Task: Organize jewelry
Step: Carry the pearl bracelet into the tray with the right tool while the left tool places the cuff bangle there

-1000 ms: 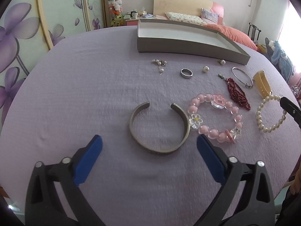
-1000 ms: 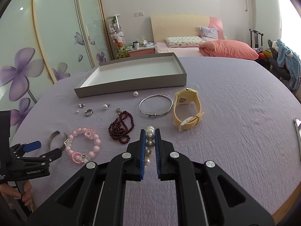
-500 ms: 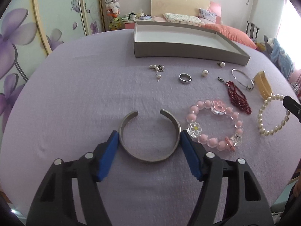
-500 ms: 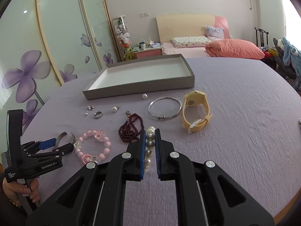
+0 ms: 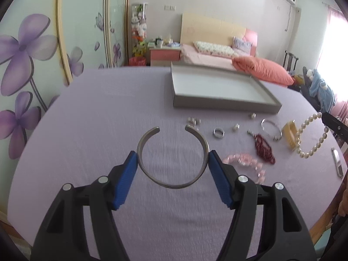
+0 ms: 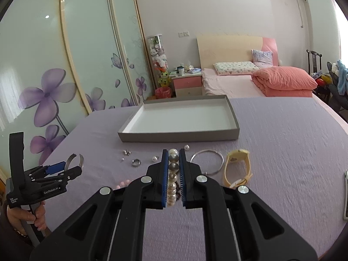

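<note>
My left gripper [image 5: 173, 156] is shut on a silver cuff bangle [image 5: 171, 182] and holds it lifted above the purple table; it also shows in the right wrist view [image 6: 75, 160]. My right gripper [image 6: 173, 158] is shut on a pearl bracelet [image 6: 172, 182], which hangs lifted in the left wrist view [image 5: 311, 139]. An empty grey tray [image 5: 224, 104] [image 6: 178, 136] sits at the back of the table. On the cloth lie a pink bead bracelet [image 5: 245, 161], a dark red bead string [image 5: 264, 148], a thin silver bangle [image 6: 206, 162], a yellow watch [image 6: 237, 167], a ring [image 6: 136, 162] and small earrings [image 6: 127, 152].
The round table [image 6: 282, 152] has a purple cloth. A phone [image 6: 345, 198] lies at its right edge. A bed with pink bedding [image 6: 282, 82] and a flowered wardrobe [image 6: 43, 87] stand behind.
My left gripper closed on the silver cuff and lifted it off the cloth. My right gripper lifted the pearl bracelet higher off the table.
</note>
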A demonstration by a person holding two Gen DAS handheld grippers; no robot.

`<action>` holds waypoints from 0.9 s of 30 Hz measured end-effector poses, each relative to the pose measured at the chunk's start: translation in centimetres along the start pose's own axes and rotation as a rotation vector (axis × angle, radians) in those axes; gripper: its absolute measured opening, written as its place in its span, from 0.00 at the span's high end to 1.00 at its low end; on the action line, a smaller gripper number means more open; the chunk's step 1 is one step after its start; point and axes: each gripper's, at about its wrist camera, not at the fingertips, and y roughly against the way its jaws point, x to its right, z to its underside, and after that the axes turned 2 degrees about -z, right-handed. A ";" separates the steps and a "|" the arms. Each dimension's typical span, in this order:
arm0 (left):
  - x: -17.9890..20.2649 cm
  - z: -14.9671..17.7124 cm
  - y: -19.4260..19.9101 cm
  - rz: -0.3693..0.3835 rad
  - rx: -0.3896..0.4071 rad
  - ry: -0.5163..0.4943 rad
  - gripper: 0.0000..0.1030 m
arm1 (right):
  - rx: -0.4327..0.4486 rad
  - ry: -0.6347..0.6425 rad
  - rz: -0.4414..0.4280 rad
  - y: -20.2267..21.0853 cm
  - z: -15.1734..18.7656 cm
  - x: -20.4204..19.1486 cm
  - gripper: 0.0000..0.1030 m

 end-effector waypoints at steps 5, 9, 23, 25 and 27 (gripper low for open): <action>0.2 -1.9 0.8 0.013 0.037 -0.009 0.36 | 0.020 0.026 0.002 -0.2 -2.4 0.0 0.91; 0.9 -4.0 0.4 0.027 0.052 -0.025 0.36 | 0.018 0.049 0.019 -1.1 -3.7 0.2 0.91; 4.2 -13.0 -9.2 0.067 0.013 -0.027 0.36 | -0.093 0.041 0.082 -12.4 -11.4 2.7 0.91; 4.5 -13.9 -11.1 0.060 -0.004 -0.029 0.36 | -0.126 0.030 0.093 -14.9 -12.2 3.3 0.91; 4.7 -15.0 -13.5 0.055 -0.027 -0.026 0.36 | -0.156 0.021 0.108 -17.2 -12.6 3.9 0.91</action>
